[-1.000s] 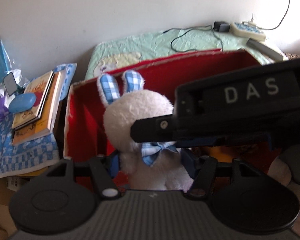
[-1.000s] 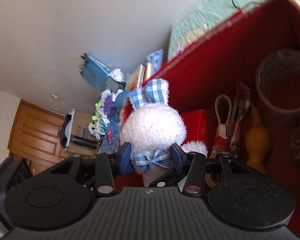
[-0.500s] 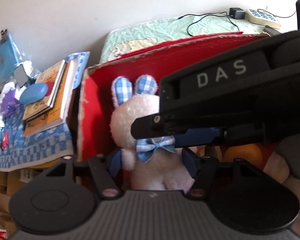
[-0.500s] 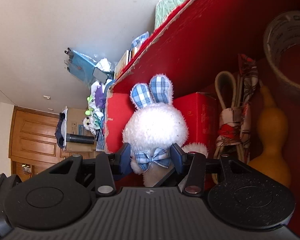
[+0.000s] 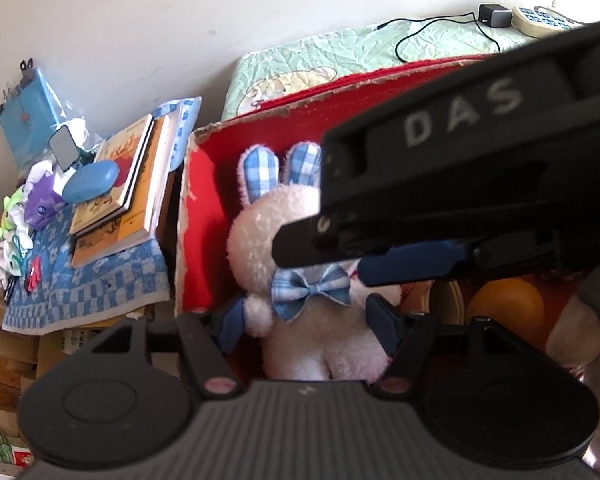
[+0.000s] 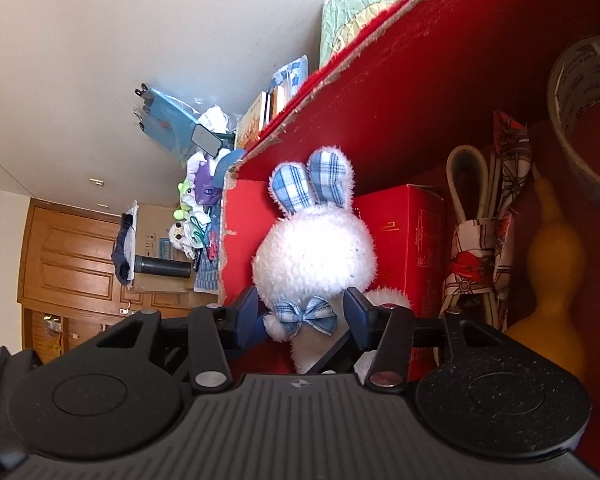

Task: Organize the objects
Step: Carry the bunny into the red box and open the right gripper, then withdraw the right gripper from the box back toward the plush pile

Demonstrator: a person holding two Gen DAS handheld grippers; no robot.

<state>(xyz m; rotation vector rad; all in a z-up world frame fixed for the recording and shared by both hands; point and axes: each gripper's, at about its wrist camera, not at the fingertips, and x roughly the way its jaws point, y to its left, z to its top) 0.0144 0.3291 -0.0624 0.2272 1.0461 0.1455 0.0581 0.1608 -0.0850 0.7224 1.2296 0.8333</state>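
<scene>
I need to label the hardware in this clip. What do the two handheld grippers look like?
Both look alike: a black ribbed body with two round black discs, black linkage bars on silver and reddish pivots, and dark blue fingers. Seen from the left gripper, the right gripper's side carries white letters "DAS". The right gripper shows the same build. No sleeve or cable is visible.

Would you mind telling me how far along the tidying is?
Done: a carton, umbrella, gourd and tape sit in the red box. In hand: the bunny stands in the box corner between two sets of jaws that have just been opening; the right tool looks clear of it, the left tool I cannot tell. Left: withdrawing, perhaps the books and blue case outside.
</scene>
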